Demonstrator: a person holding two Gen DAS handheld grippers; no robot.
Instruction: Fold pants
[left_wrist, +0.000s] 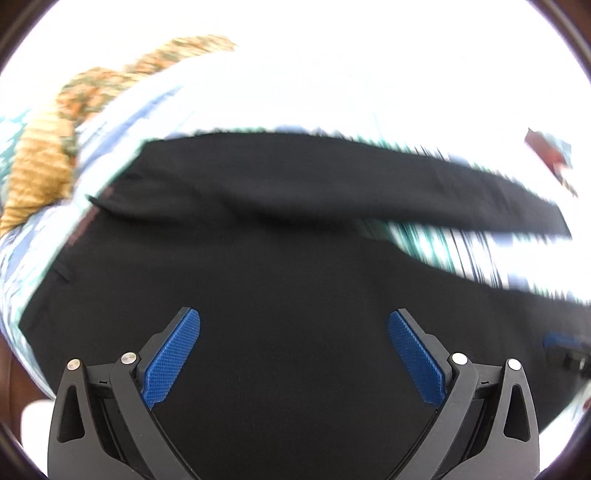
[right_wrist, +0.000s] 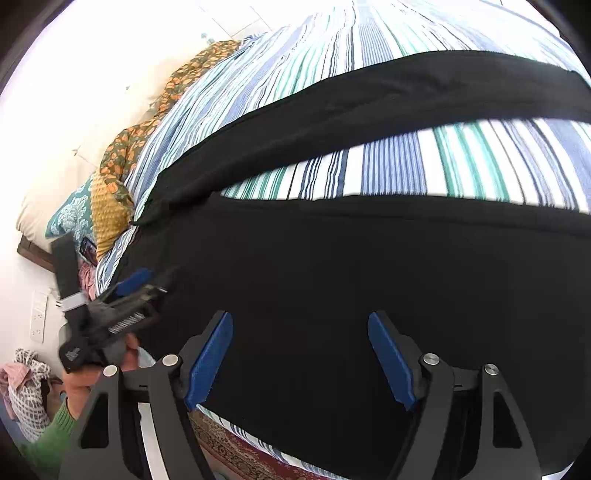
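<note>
Right tongs (right_wrist: 300, 356): nearest in the right wrist view, blue pads spread wide, nothing between them but the dark cloth lying beneath; not gripping.
Left tongs (left_wrist: 294, 354): in their own view the blue pads also stand wide apart over the cloth, holding nothing. From the right wrist view they show at the left (right_wrist: 142, 286), blurred, near the waist end of the garment; whether they touch it cannot be told.
Hand (right_wrist: 83, 384): grips the left tool's handle, with a green sleeve (right_wrist: 48, 439) below it.
Pants (right_wrist: 332, 288): black, lying flat on the bed, close under both tools.
Long axis: runs left to right across both views, waist end at the left, legs reaching away to the right.
Legs: spread in a narrow V; the far leg (right_wrist: 406, 92) angles up and away to the right, the near leg fills the foreground, and a wedge of bedding shows between them.
Look: plain matte black fabric, smooth with few wrinkles; the left wrist view (left_wrist: 295, 258) is motion-blurred, showing a faint pocket slit near the waist edge.
Bedspread (right_wrist: 424, 166): striped white, blue and green, under the pants.
Pillows (right_wrist: 110, 206): mustard and teal, beside an orange floral cloth (right_wrist: 177, 85), at the left end of the bed.
Rug (right_wrist: 236, 454): red patterned, on the floor below the bed edge.
</note>
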